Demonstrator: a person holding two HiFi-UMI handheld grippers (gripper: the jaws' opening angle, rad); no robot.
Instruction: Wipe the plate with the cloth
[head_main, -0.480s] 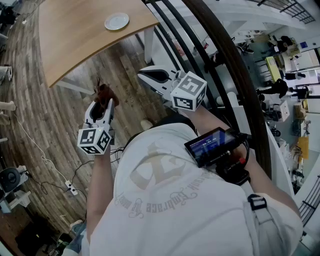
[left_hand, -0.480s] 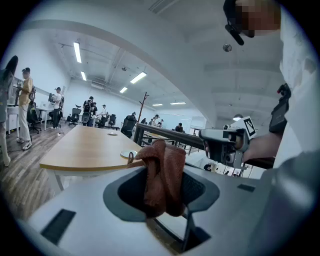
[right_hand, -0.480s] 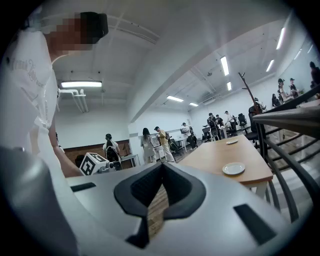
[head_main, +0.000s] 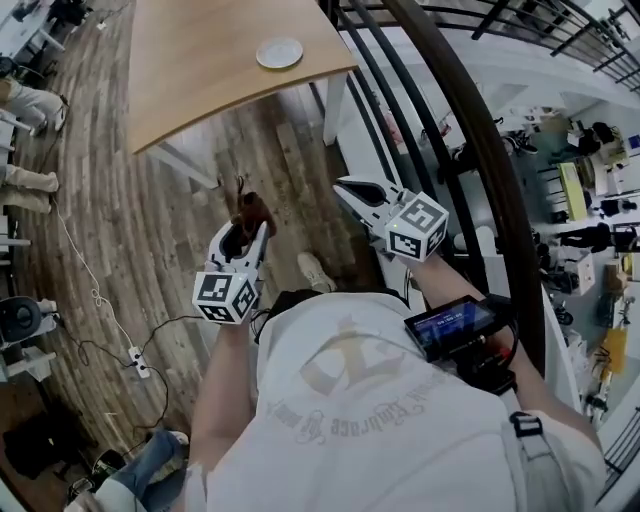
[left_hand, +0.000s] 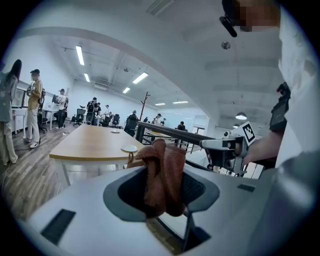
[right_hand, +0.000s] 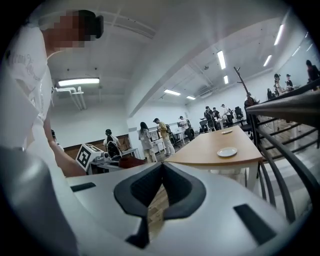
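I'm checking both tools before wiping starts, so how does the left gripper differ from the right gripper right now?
The left gripper is shut on a rust-brown cloth; the right gripper is shut on nothing. The left gripper hangs over the wood floor; the right gripper sits nearer the dark railing. Both point toward the table, and neither has reached the plate.

A small white plate lies near the rounded corner of the light wooden table.
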